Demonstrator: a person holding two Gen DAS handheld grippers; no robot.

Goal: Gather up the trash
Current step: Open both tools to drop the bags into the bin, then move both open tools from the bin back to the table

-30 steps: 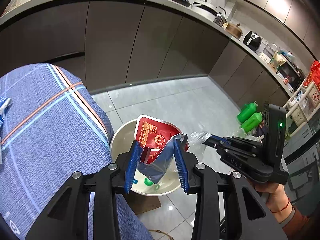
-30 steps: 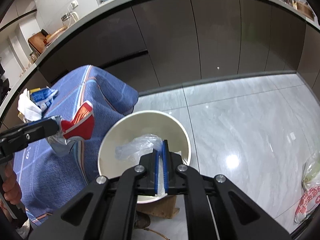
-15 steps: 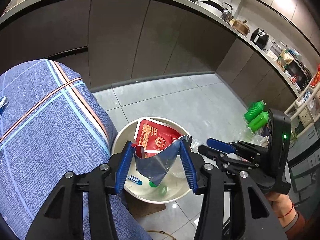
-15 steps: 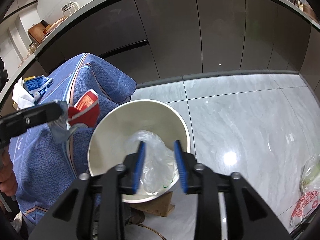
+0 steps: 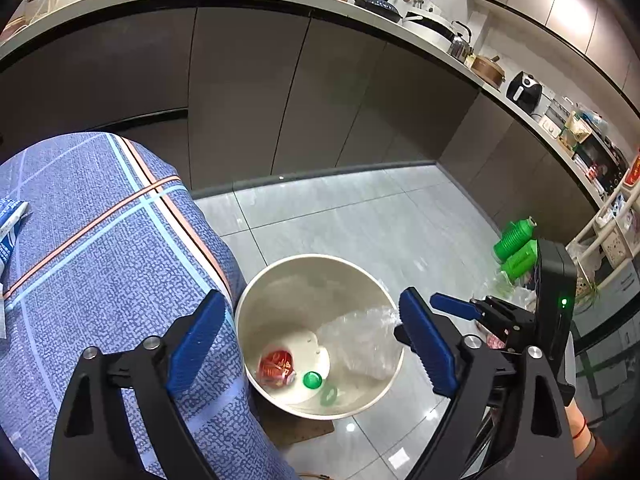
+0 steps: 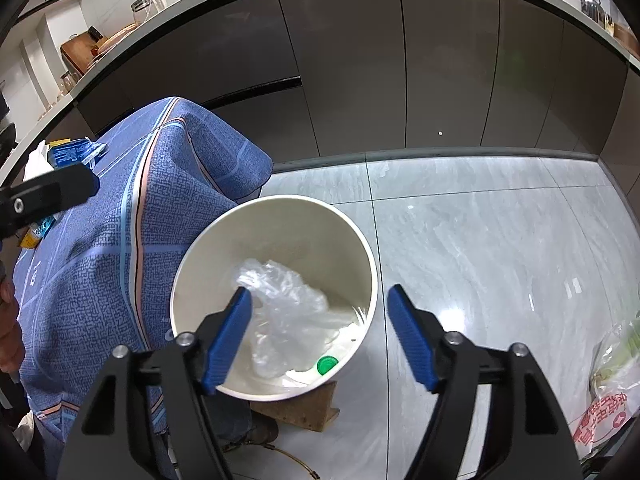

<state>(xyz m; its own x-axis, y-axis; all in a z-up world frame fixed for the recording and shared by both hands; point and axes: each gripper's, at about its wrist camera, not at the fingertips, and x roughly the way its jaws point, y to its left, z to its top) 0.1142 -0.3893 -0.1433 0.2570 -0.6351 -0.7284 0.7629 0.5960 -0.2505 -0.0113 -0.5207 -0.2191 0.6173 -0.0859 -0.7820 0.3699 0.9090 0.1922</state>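
A white round bin stands on the floor beside the blue-clothed table; it also shows in the right wrist view. Inside lie a red wrapper, a clear plastic bag, also seen in the right wrist view, and a green cap. My left gripper is open and empty above the bin. My right gripper is open and empty over the bin; it also shows in the left wrist view.
More trash lies on the table's far side: a blue packet and white paper. Green bottles and plastic bags sit on the floor to the right. Dark cabinets run behind. A wooden block sits under the bin.
My left gripper opened and the red wrapper dropped into the bin. My right gripper opened wide and the clear bag fell into the bin.
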